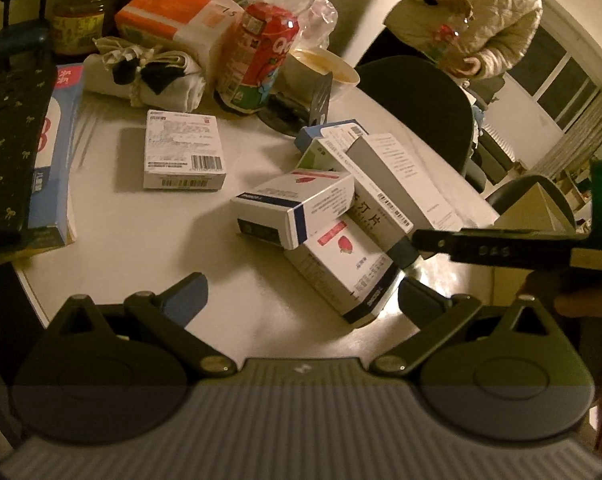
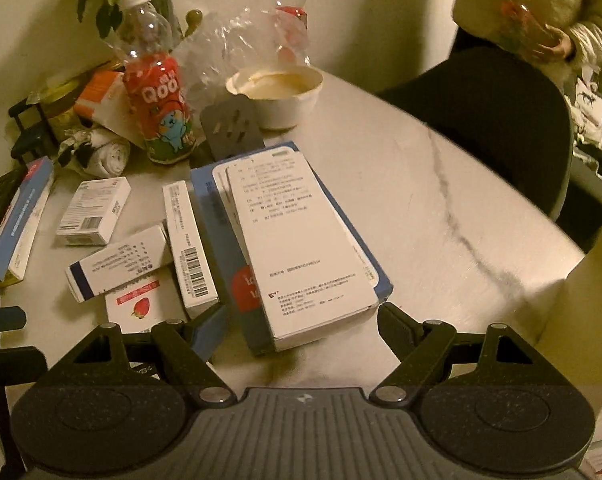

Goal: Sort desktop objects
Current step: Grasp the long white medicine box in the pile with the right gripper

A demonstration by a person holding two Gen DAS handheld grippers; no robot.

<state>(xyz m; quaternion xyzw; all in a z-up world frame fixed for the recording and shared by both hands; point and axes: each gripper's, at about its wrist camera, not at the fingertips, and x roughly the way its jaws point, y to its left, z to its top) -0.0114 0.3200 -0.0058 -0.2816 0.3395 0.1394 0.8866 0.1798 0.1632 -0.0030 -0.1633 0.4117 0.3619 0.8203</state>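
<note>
Several medicine boxes lie on a round white table [image 2: 441, 220]. In the right wrist view my right gripper [image 2: 303, 326] is open, its fingers either side of the near end of a large white box [image 2: 301, 240] that rests on a blue box [image 2: 217, 216]; I see no pad pressing on it. To its left lie a narrow barcode box [image 2: 189, 240], a blue-striped box [image 2: 117, 264] and a strawberry box [image 2: 141, 304]. My left gripper [image 1: 303, 296] is open above the table edge, with the strawberry box [image 1: 341, 268] reaching between its fingers. A right gripper finger [image 1: 405, 252] shows beside that pile.
A red Qoo bottle [image 2: 161, 100], a paper bowl [image 2: 281, 92], rolled cloth [image 2: 105, 152], plastic bags and jars crowd the far side. A flat white box [image 1: 185, 148] lies alone left of the pile. A person in a pale jacket [image 1: 481, 12] stands behind a black chair [image 1: 421, 100].
</note>
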